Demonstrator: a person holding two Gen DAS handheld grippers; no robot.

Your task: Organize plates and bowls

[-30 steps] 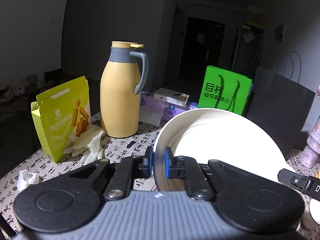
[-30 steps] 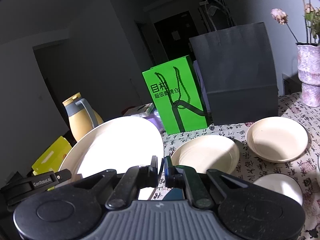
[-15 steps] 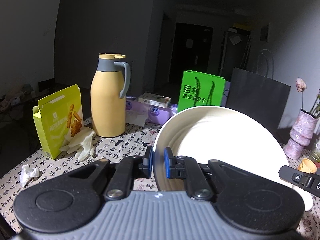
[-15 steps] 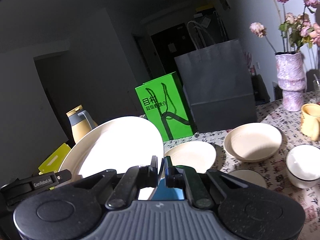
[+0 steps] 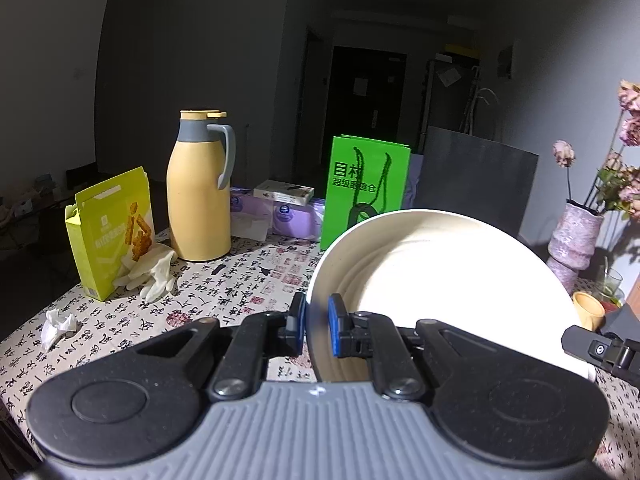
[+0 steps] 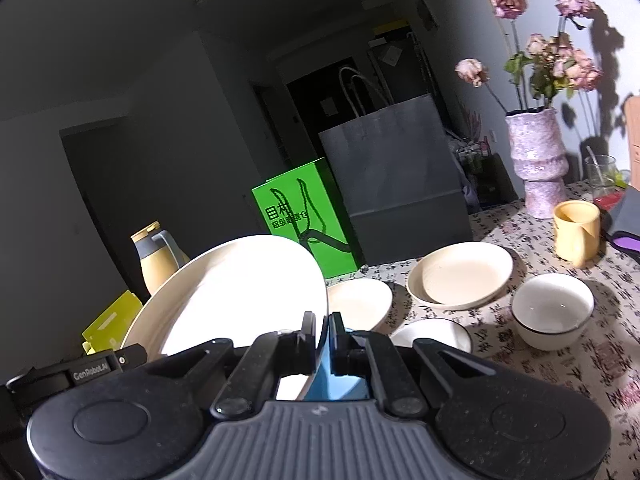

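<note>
A large cream plate point(image 5: 440, 280) hangs tilted above the table, held from both sides. My left gripper point(image 5: 316, 312) is shut on its left rim, blue pads pressed to the edge. In the right wrist view the same plate point(image 6: 240, 296) fills the left, and my right gripper point(image 6: 321, 324) is shut on its right rim. On the table ahead lie a small cream plate point(image 6: 360, 300), a shallow cream dish set in another point(image 6: 464, 272), a dark-rimmed white bowl point(image 6: 552, 308) and a second white bowl point(image 6: 432, 338), half hidden behind my fingers.
A yellow thermos jug point(image 5: 200, 192), a yellow-green snack box point(image 5: 112, 232), pale gloves point(image 5: 152, 276) and a crumpled tissue point(image 5: 56, 322) sit at the left. A green bag point(image 5: 366, 188) and dark paper bag point(image 6: 392, 184) stand behind. A vase point(image 6: 536, 160) and yellow mug point(image 6: 576, 228) stand at the right.
Both grippers have carried the plate to the right together. The jug and snack box have slid leftward in view, while the vase, mug and white bowls have come into sight.
</note>
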